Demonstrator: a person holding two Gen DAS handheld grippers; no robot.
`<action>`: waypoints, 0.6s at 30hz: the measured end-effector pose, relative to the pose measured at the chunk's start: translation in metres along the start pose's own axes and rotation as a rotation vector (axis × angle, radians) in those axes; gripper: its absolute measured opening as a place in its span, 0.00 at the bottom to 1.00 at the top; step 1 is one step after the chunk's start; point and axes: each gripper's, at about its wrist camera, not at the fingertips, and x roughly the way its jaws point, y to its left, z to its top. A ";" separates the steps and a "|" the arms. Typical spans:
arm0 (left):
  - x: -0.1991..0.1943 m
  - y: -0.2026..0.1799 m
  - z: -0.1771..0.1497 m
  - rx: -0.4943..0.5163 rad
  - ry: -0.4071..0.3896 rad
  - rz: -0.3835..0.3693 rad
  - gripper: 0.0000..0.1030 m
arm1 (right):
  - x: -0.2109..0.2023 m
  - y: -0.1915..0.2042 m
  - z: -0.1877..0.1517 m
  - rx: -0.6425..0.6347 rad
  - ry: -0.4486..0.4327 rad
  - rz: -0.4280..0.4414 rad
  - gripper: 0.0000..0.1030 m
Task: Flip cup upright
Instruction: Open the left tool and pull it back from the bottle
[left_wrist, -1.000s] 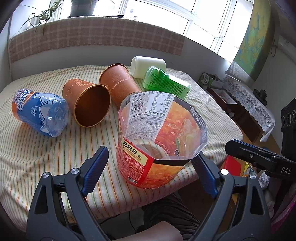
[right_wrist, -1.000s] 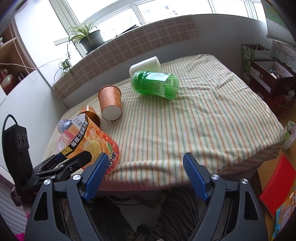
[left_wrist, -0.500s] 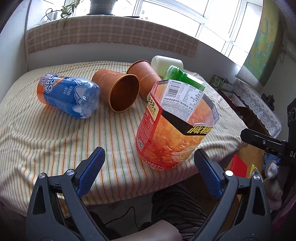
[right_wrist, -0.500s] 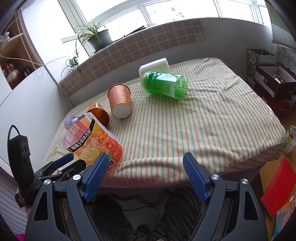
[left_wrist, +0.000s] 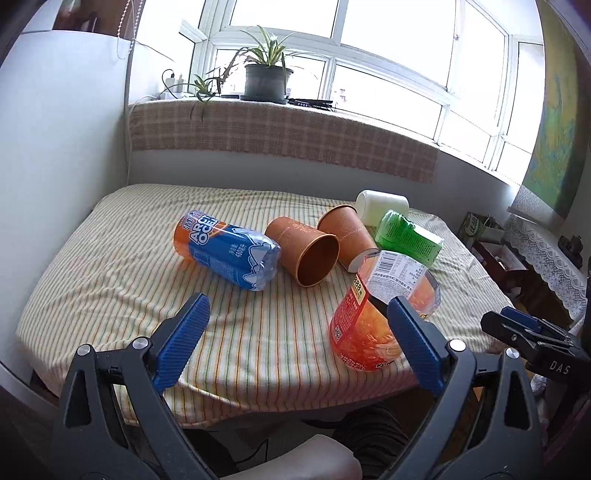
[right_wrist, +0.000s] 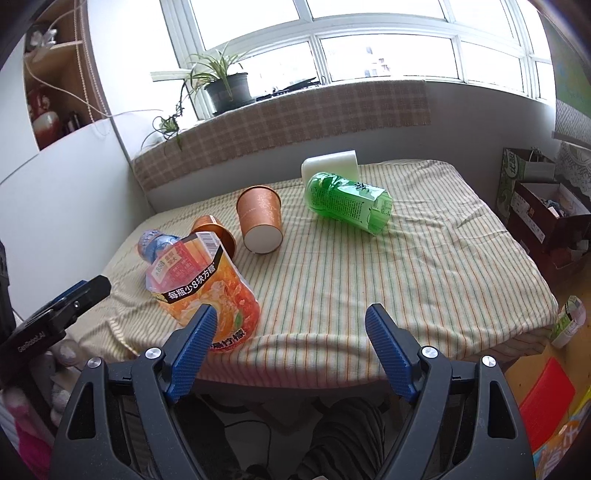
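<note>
An orange-red cut-bottle cup (left_wrist: 373, 317) stands upright near the front edge of the striped table (left_wrist: 129, 266), mouth up; it shows in the right wrist view (right_wrist: 207, 288) too. My left gripper (left_wrist: 295, 332) is open and empty, back from the table, the cup just beyond its right finger (left_wrist: 413, 343). My right gripper (right_wrist: 288, 339) is open and empty at the front edge. Two copper paper cups lie on their sides: one (left_wrist: 304, 251) with its mouth toward me, one (right_wrist: 260, 221) showing its white base.
A blue-labelled bottle cup (left_wrist: 225, 254), a green bottle cup (right_wrist: 349, 206) and a white cup (right_wrist: 332, 166) lie on their sides. A potted plant (left_wrist: 267, 81) stands on the windowsill. Boxes (right_wrist: 546, 206) sit on the floor at right.
My left gripper has pulled back and left, away from the orange-red cup, which now stands free on the table. My right gripper has drawn back slightly.
</note>
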 end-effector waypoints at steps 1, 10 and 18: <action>-0.003 0.000 0.002 0.004 -0.017 0.020 0.97 | -0.001 0.003 0.000 -0.014 -0.010 -0.005 0.80; -0.019 -0.005 0.008 0.029 -0.099 0.107 0.97 | -0.004 0.014 -0.003 -0.065 -0.062 -0.019 0.80; -0.022 -0.005 0.008 0.030 -0.110 0.133 0.97 | -0.004 0.021 -0.005 -0.096 -0.087 -0.026 0.80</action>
